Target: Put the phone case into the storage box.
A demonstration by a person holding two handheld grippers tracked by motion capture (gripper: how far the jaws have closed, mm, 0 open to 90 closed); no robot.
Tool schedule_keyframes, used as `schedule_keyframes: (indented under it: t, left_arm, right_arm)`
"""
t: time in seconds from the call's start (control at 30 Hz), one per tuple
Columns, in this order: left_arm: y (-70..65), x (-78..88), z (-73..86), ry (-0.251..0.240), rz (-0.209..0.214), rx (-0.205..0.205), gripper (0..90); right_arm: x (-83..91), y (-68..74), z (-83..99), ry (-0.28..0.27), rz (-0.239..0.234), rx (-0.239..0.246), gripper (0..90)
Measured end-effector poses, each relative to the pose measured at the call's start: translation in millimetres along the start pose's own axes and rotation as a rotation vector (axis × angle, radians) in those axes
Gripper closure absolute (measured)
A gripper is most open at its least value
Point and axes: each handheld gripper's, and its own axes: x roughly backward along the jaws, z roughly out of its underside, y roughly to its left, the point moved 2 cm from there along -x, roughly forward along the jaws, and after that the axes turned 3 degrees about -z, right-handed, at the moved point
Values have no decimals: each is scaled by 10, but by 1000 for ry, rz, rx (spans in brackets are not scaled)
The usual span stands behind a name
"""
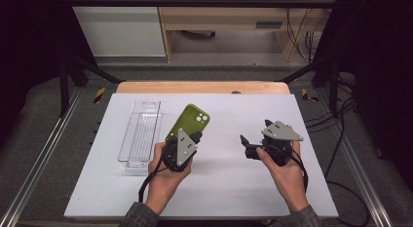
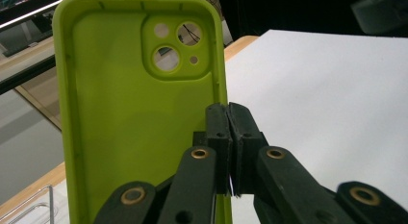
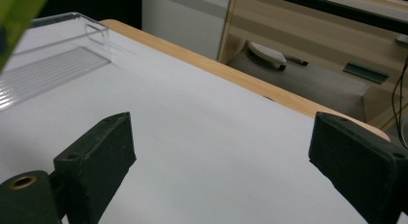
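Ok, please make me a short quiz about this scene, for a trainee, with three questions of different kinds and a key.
1. True or false: the left claw is shut on the side edge of the green phone case.
2. Multiple choice: the right claw is A) shut on the case, B) open with nothing between its pads, C) shut on the clear tray.
3. Short answer: which side of the case does the left gripper view show?

Key
1. True.
2. B.
3. The hollow inside, with the camera cut-outs near the top.
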Motion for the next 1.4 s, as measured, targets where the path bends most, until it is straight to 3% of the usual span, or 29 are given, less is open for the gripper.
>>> schedule_keyframes:
  t: [0.17, 0.27, 0.53, 0.63, 0.8, 0.93, 1.13, 1.4]
  left_arm:
    - [130, 5, -32, -20, -18, 40, 874]
    - [223, 22, -35, -31, -39, 66, 874]
    - [504, 87, -44, -50, -103, 99, 873]
    - [582, 110, -54, -53, -119, 98, 873]
    - [685, 146, -40, -59, -150, 100, 873]
    - [742, 162, -27, -63, -168, 123, 873]
    - [831, 183, -16, -83, -188, 152, 873]
    - [957, 209, -17, -108, -217, 194, 873]
  right_arm:
    - [61, -91, 246, 4, 22, -26, 89]
    - [91, -123, 374, 25, 7, -34, 65]
    - [194, -173, 629, -10, -8, -76, 60]
    - [213, -182, 691, -34, -25, -99, 51]
    - [244, -173, 766, -88, -41, -85, 44]
    - [244, -142, 825, -123, -38, -71, 42]
    - [214, -94, 884, -115, -55, -36, 39]
    - [226, -146, 931, -148, -35, -56, 37]
